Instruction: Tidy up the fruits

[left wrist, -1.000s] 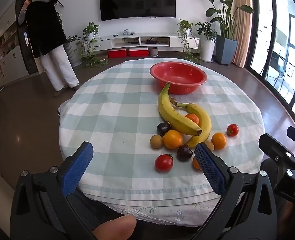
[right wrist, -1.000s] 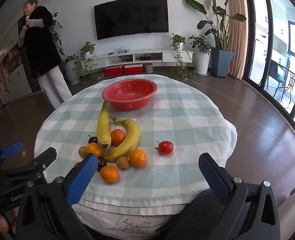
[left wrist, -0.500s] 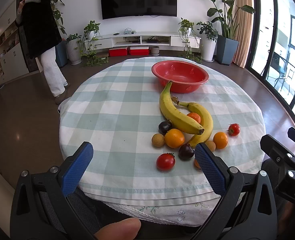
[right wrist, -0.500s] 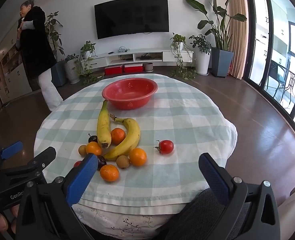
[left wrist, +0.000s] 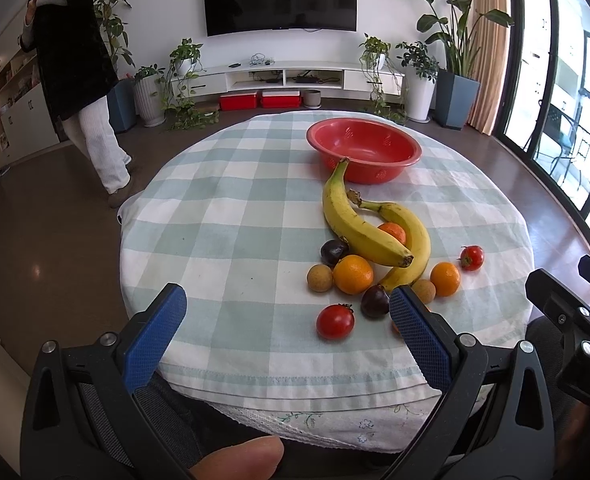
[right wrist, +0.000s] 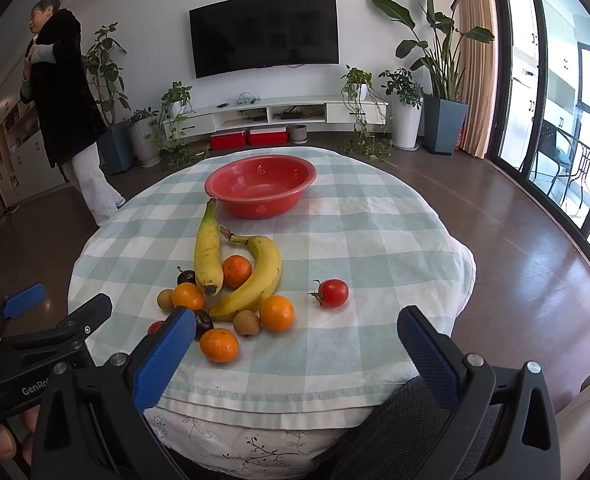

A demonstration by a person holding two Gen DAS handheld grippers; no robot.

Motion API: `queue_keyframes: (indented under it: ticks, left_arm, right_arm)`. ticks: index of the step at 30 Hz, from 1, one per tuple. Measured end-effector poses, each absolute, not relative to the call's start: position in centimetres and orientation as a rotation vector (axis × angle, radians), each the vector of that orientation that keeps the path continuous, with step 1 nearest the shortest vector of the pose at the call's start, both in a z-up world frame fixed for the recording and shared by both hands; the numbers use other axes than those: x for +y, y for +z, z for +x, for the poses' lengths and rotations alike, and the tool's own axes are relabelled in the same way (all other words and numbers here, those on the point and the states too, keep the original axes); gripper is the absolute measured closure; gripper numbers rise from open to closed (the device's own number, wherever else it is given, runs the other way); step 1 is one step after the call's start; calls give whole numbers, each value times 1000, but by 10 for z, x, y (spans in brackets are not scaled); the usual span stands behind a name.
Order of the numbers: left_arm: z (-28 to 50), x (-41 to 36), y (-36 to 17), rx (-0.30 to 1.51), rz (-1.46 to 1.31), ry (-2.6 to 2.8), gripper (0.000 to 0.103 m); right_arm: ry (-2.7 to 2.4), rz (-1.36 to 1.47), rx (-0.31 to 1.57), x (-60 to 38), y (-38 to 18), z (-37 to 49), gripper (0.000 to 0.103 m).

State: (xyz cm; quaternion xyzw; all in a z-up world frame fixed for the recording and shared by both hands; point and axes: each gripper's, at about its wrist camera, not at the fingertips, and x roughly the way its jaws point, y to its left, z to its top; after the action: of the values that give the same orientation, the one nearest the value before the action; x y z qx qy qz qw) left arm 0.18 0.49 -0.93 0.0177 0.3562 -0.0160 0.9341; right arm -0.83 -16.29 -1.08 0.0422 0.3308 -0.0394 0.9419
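Observation:
An empty red bowl [left wrist: 365,148] [right wrist: 261,184] stands at the far side of a round table with a checked cloth [left wrist: 231,216] [right wrist: 375,240]. In front of it lie two bananas [left wrist: 359,224] [right wrist: 207,252], several oranges [left wrist: 353,274] [right wrist: 277,313], two tomatoes [left wrist: 335,321] [right wrist: 333,292], dark plums [left wrist: 375,301] and small brown fruits [left wrist: 319,277] in a loose cluster. My left gripper [left wrist: 287,328] hangs open over the near table edge, left of the cluster. My right gripper [right wrist: 295,346] is open too, just short of the nearest orange [right wrist: 219,345]. Neither holds anything.
A person in a dark coat [left wrist: 75,40] [right wrist: 63,92] stands on the floor at the far left. Behind the table are a TV stand [left wrist: 287,76], potted plants [left wrist: 455,60] and glass doors [right wrist: 555,100] on the right. A thumb [left wrist: 235,458] shows at the bottom.
Both grippers stay open and nearly still; the left view has crept slightly closer to the table. The person in the background has shifted along the left side.

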Motion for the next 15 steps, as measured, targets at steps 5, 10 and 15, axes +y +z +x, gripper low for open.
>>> queue_keyframes:
  ticks: [5,10,15]
  left_arm:
    - [2,5,-10,730,35,-31,0]
    - [2,8,-12,729,35,-31,0]
    - [1,14,-18,730,33,-32,0]
  right_arm:
    - [-83,88,675,-162,-8,-8,0]
    - [-82,88,675,-164,-10,-10,0]
    - [-84,87,677,-164,-11,-10,0]
